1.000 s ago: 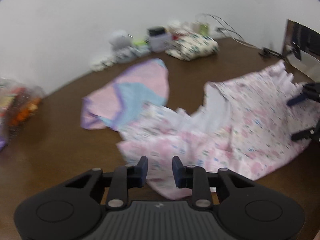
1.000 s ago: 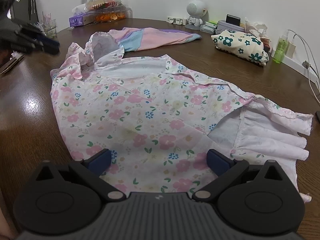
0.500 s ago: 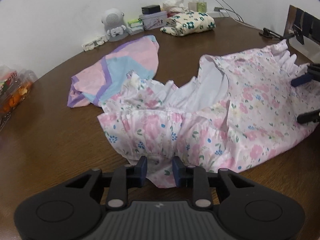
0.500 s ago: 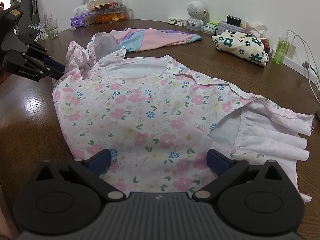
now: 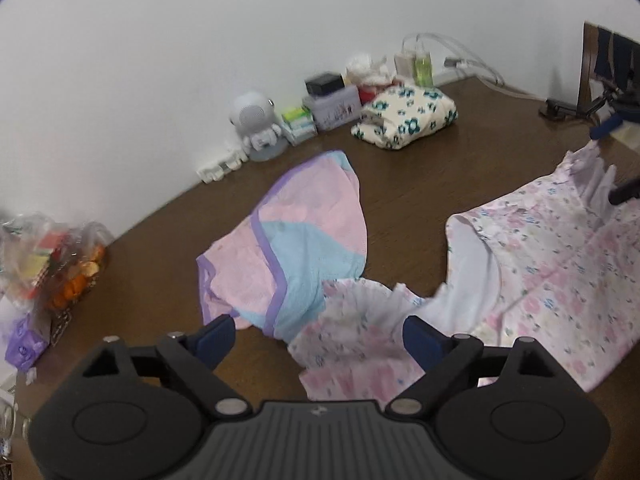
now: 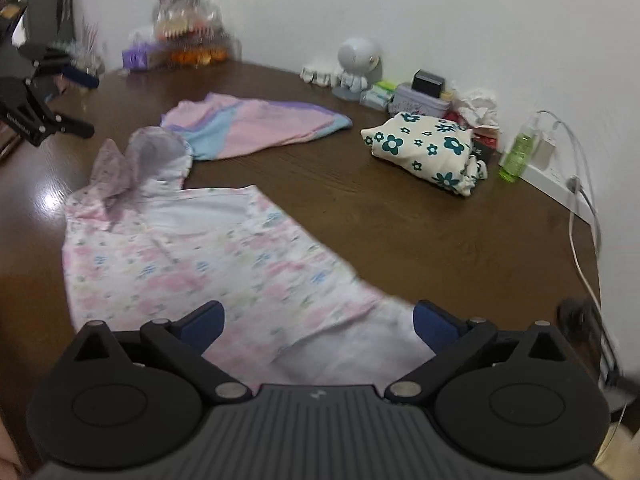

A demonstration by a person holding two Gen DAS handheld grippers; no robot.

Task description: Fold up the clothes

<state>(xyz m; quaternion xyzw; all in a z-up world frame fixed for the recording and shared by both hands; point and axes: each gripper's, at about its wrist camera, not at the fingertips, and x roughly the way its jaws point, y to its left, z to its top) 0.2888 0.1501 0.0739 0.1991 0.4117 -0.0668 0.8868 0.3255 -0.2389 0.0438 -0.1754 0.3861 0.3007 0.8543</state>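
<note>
A thin floral dress, pink and blue blossoms on white with ruffled sleeves, is spread flat on the glossy brown wooden counter. No writing on it can be read. Its hem lies between and below the right tongs, held wide apart; one ruffled sleeve is bunched just before the left tongs, likewise apart and empty.

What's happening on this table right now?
A person is folding clothes with two handheld grippers. The floral dress lies spread on the brown table. The left gripper and right gripper are both open above it, gripping nothing. A pink and blue garment waits unfolded; a flowered bundle sits folded.
</note>
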